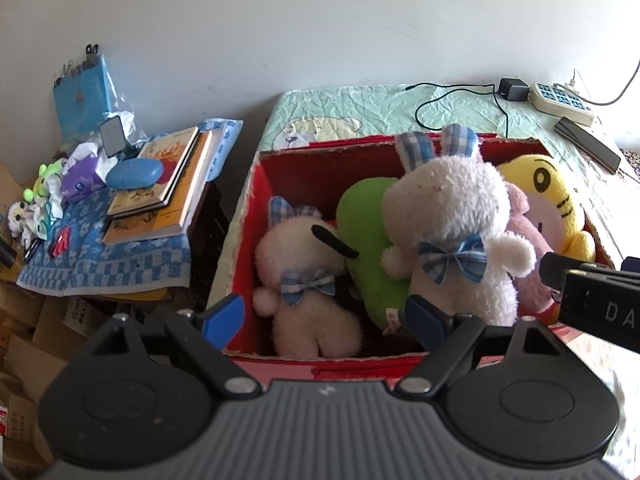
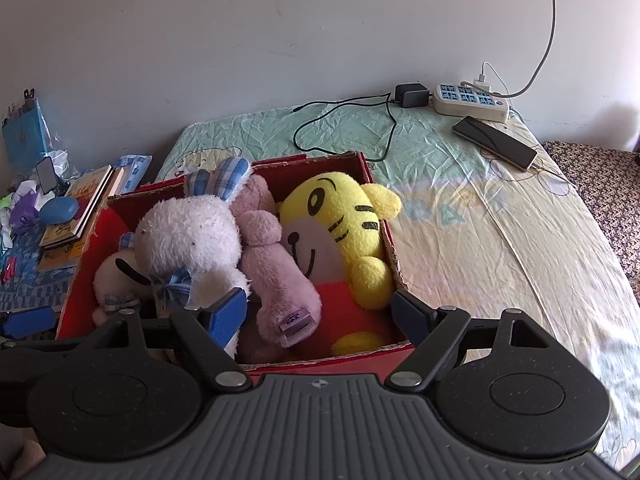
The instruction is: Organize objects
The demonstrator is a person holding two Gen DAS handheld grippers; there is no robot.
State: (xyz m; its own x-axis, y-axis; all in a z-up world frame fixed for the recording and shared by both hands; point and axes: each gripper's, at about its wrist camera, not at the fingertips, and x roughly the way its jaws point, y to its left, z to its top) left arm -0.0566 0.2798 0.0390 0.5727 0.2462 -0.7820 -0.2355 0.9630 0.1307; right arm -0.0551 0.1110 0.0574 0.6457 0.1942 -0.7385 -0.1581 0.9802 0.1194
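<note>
- On the far left, a small worktop (image 1: 120,264) with a blue checked cloth has books (image 1: 160,196) on it, a blue case (image 1: 134,173) on top of them, and little toys at its left edge.
- The left claw (image 1: 324,318) is wide open, has nothing in it, and hangs over the near left part of the red box (image 1: 248,240).
- The red box sits on the bed (image 2: 500,240) and is full of soft toys.
- A small white dog (image 1: 304,276) with a checked bow lies at the left of the box.
- A green toy (image 1: 368,240) is next to it, partly under a big white bunny (image 1: 452,224) with checked ears.
- A pink toy (image 2: 276,264) lies between the bunny and a yellow tiger (image 2: 340,224), touching both.
- The right claw (image 2: 320,316) is wide open too, holds nothing, and hangs over the near edge of the box.
- Far back on the bed are a power strip (image 2: 470,98) and a phone (image 2: 494,142).
</note>
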